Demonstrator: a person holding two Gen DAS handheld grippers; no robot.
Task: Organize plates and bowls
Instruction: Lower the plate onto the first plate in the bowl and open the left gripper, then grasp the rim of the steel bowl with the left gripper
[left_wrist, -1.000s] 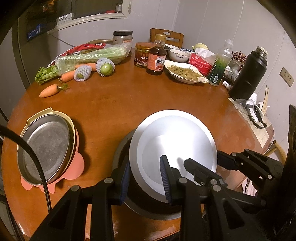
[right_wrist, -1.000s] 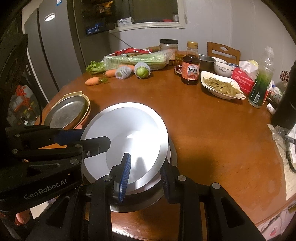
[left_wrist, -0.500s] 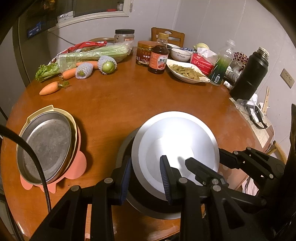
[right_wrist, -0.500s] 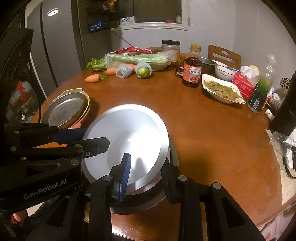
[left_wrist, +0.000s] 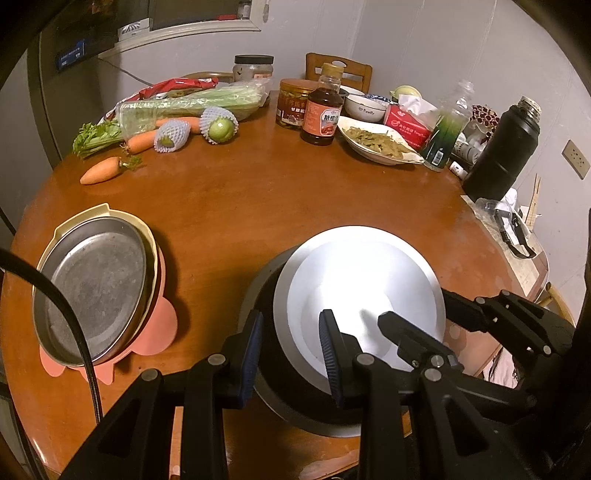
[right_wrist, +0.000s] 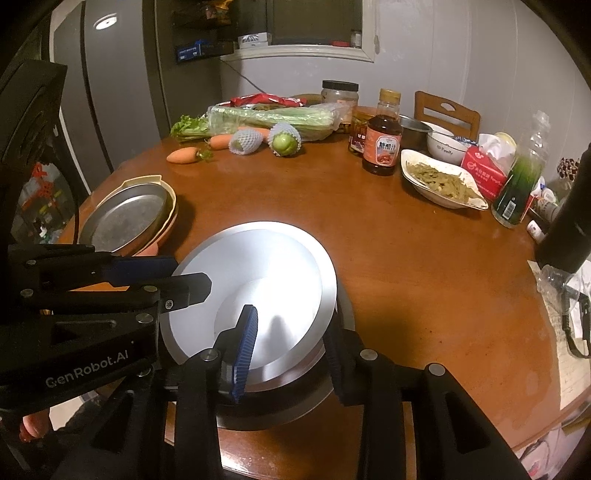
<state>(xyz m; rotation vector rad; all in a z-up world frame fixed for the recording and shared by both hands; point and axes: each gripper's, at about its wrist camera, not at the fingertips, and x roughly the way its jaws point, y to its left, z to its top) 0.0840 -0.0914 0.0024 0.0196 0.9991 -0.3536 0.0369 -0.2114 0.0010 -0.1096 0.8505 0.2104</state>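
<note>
**Two wrist views, one round counter**

The left wrist view is taken from low and close at the near edge of the counter (left_wrist: 295, 192), angled downward and across it toward the far wall; its own fingers (left_wrist: 251, 354) fill the bottom of the frame. The right wrist view is taken from just to the right, aimed likewise, with the left gripper's body seen at its left edge. The silver plate (right_wrist: 258, 288) close below both lenses, the stacked trays (left_wrist: 96, 288) and the far clutter of food and bottles are shared by both views.
</note>
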